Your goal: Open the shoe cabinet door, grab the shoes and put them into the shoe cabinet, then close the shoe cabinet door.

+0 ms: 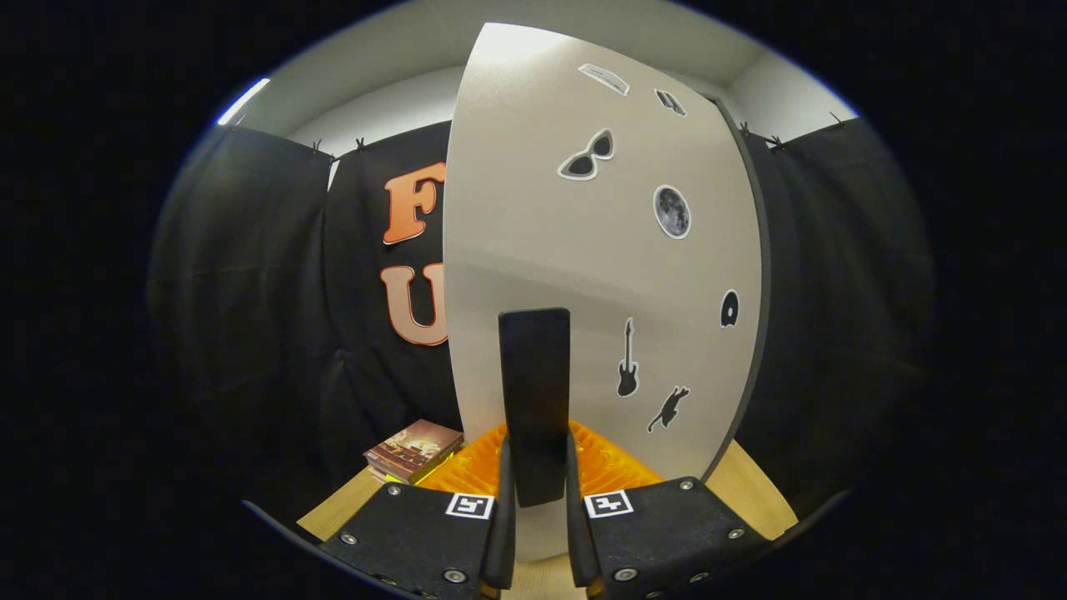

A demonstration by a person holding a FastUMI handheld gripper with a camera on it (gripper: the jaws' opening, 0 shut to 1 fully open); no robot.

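Note:
The shoe cabinet's white door (583,267) stands upright right in front of me, carrying several small stickers. A black vertical handle (534,367) is fixed to its lower middle. My gripper (536,446) is shut on this handle. Its orange ribbed fingers (467,471) press on the handle's lower part from both sides. The door's dark side edge (757,317) shows on the right. Whatever is behind the door is hidden.
A book (414,450) lies on the wooden surface (750,492) to the left of the fingers, near the foot of the door. Black booth cloth hangs on both sides of the door.

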